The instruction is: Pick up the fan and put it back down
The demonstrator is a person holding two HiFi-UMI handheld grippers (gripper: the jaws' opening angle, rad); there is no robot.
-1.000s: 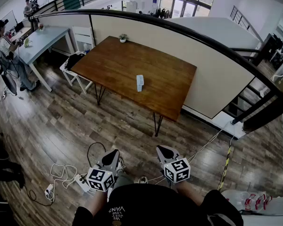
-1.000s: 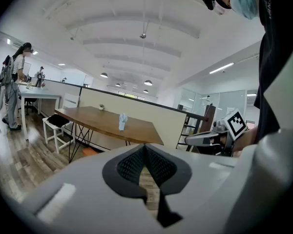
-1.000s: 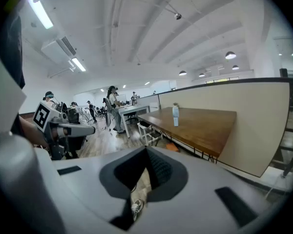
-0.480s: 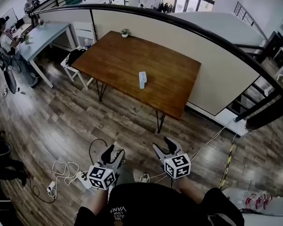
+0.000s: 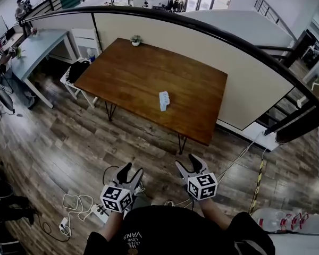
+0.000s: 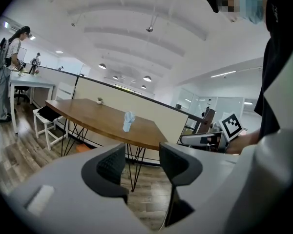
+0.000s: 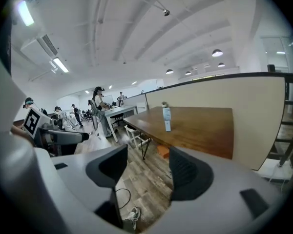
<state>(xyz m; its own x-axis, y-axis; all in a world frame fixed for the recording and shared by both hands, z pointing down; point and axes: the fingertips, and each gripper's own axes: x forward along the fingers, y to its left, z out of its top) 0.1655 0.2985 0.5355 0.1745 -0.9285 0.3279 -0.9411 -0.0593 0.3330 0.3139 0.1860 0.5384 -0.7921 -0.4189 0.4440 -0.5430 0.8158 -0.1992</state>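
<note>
A small pale fan (image 5: 164, 100) stands upright on the brown wooden table (image 5: 127, 73), towards its near right side. It also shows far ahead in the left gripper view as the fan (image 6: 128, 121) and in the right gripper view as the fan (image 7: 166, 119). Both grippers are held low over the wood floor, well short of the table. My left gripper (image 5: 131, 171) is open with nothing between its jaws. My right gripper (image 5: 188, 163) has its jaws opening, also with nothing between them. Both point towards the table.
A small potted plant (image 5: 135, 40) sits at the table's far edge. A white chair (image 5: 74, 76) with a dark bag stands at the table's left. Cables and a power strip (image 5: 98, 212) lie on the floor by my feet. A low wall with a dark rail (image 5: 239, 47) runs behind the table.
Both grippers went from shut to open. They and the view moved forward, so the table and fan now sit closer.
</note>
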